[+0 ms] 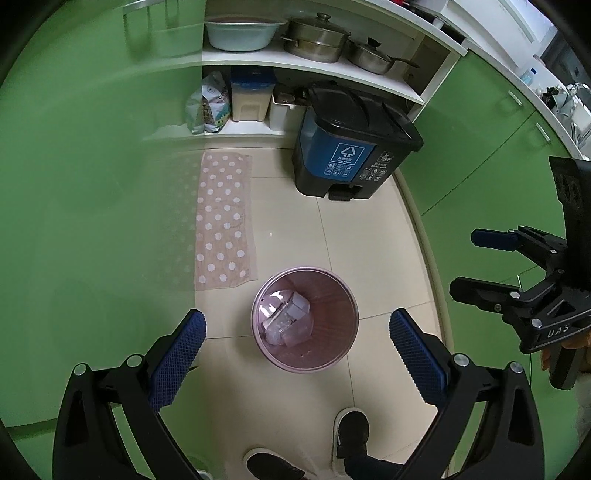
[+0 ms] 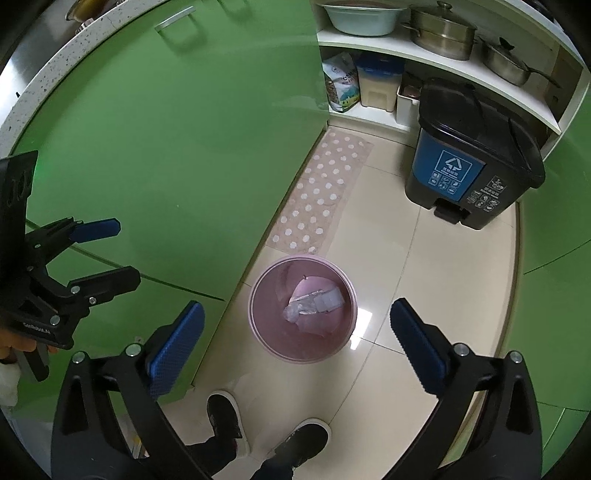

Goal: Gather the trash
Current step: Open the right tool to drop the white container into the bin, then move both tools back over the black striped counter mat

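Note:
A small pink wastebasket (image 1: 347,306) (image 2: 258,295) stands on the tiled floor below both grippers. Crumpled clear plastic trash (image 1: 286,321) (image 2: 314,306) lies inside it. My left gripper (image 1: 297,334) hangs above the basket, wide open, nothing between its blue pads. My right gripper (image 2: 297,325) is also wide open and empty over the basket. Each gripper shows from the side in the other's view, the right gripper (image 1: 465,262) at the right edge, the left gripper (image 2: 125,251) at the left edge, both with jaws apart.
A black and blue pedal bin (image 1: 354,144) (image 2: 472,158) stands farther back by the shelves. A pink dotted mat (image 1: 225,221) (image 2: 321,192) lies along green cabinets (image 1: 92,184). Pots (image 1: 317,37) and a basin (image 1: 240,33) sit on the shelf. The person's shoes (image 1: 351,432) are near the basket.

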`<state>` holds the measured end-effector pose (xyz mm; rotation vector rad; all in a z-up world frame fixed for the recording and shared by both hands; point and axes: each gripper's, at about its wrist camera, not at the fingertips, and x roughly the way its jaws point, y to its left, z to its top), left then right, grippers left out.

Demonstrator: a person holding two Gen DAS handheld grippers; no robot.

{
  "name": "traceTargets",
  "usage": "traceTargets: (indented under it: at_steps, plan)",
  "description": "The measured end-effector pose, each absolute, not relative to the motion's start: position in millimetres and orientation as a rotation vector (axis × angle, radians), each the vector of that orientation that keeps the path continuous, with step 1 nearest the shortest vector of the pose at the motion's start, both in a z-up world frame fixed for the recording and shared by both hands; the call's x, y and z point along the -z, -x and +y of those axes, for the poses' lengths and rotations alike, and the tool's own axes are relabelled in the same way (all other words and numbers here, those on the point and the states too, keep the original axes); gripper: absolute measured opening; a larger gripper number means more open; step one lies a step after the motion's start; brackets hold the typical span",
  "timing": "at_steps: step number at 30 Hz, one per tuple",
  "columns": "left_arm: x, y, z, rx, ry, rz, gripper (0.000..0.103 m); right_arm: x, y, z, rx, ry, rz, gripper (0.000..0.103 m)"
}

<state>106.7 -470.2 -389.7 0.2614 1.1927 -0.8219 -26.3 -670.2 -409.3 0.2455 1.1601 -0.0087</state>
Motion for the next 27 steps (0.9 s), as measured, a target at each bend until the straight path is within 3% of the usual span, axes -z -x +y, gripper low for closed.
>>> traceTargets:
  at_steps: [8,17,27]
  plan:
    - [354,-95,-469,0.832,-0.250,1.174,0.096,367,45,-671,0.033,-0.239,1.157,0.099]
    - [236,-50,-445,0.844,-0.229,1.135,0.096,241,91,-654,0.039,-0.244,1.111,0.099]
    - [111,-21,-355,0.672,-0.145,1.041,0.096,107,110,-584,-0.117,-0.136,1.029,0.100]
